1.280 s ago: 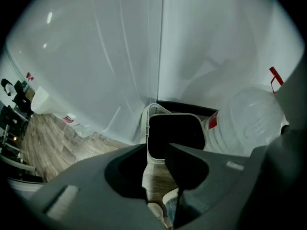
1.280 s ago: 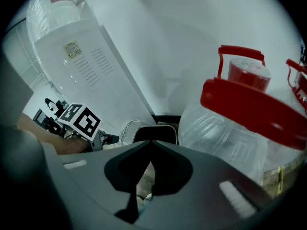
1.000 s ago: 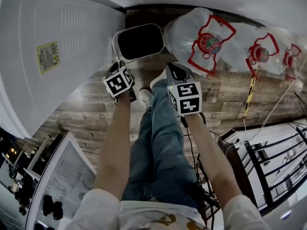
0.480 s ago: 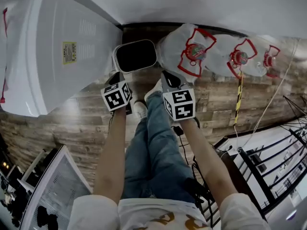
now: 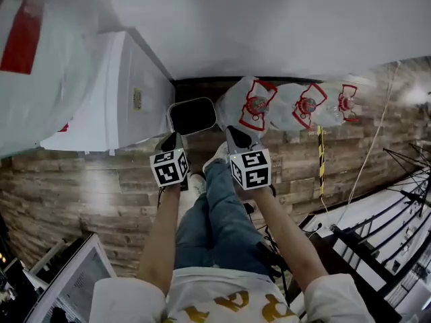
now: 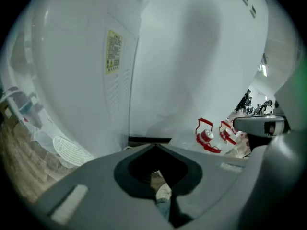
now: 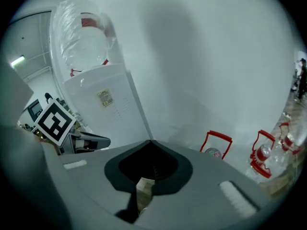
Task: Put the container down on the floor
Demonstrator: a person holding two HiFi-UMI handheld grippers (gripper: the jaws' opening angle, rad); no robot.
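Note:
The container (image 5: 193, 101), a pale rounded bin with a dark open inside, stands on the wood floor against the wall, between a white appliance and the water bottles. My left gripper (image 5: 170, 142) and right gripper (image 5: 236, 138) hang side by side just short of its near rim, above the person's legs. In the left gripper view the grey jaws of the left gripper (image 6: 156, 147) meet, and only a thin slit shows a shoe below. The right gripper (image 7: 151, 143) looks the same, shut with nothing in it. The container is hidden in both gripper views.
A white appliance (image 5: 128, 103) stands left of the container, with a bagged item (image 5: 27, 39) on top of it. Three large water bottles with red handles (image 5: 252, 106) lie to the right along the wall. A metal rack (image 5: 384, 234) and cables (image 5: 320, 160) sit further right.
The head view has pulled up and back, so the floor, container and bottles look smaller. Both grippers stay side by side near the container's near rim.

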